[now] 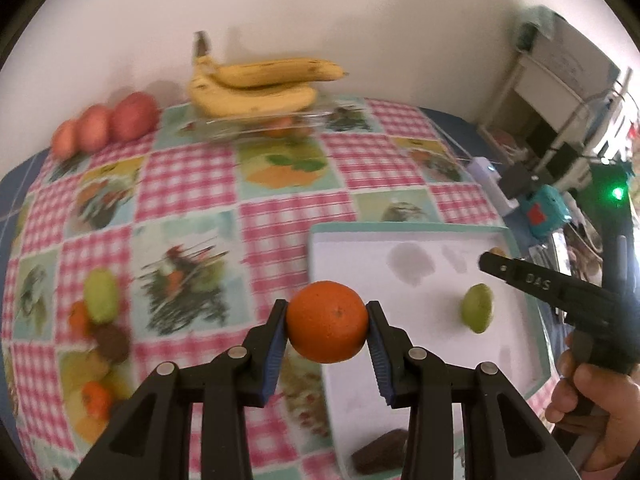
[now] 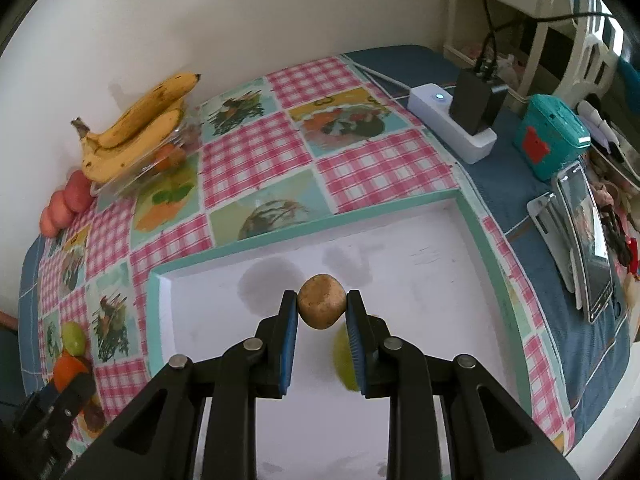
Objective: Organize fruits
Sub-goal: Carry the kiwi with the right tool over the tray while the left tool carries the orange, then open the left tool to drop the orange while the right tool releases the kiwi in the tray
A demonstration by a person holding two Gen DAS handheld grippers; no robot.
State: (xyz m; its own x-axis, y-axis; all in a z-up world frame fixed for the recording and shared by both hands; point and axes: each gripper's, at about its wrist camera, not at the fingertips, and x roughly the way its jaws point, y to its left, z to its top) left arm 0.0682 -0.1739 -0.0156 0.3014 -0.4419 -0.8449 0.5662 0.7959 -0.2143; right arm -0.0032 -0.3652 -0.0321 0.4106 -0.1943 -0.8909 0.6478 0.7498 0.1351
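Observation:
My left gripper (image 1: 327,328) is shut on an orange (image 1: 327,322), held above the left edge of the white tray (image 1: 404,229) with a teal rim. My right gripper (image 2: 322,310) is shut on a small tan-brown round fruit (image 2: 321,306), held over the tray (image 2: 304,226). A green fruit (image 1: 477,308) lies in the tray; in the right wrist view the green fruit (image 2: 343,364) is partly hidden behind my right finger. A dark brown fruit (image 1: 378,454) lies at the tray's near edge. The right gripper also shows in the left wrist view (image 1: 494,259).
Bananas (image 1: 256,86) rest on a clear container by the wall, three red apples (image 1: 106,124) to its left. Green, orange and brown fruits (image 1: 100,320) lie on the checked cloth at left. A white power strip (image 2: 452,128), teal box (image 2: 550,136) and phone (image 2: 588,240) sit at right.

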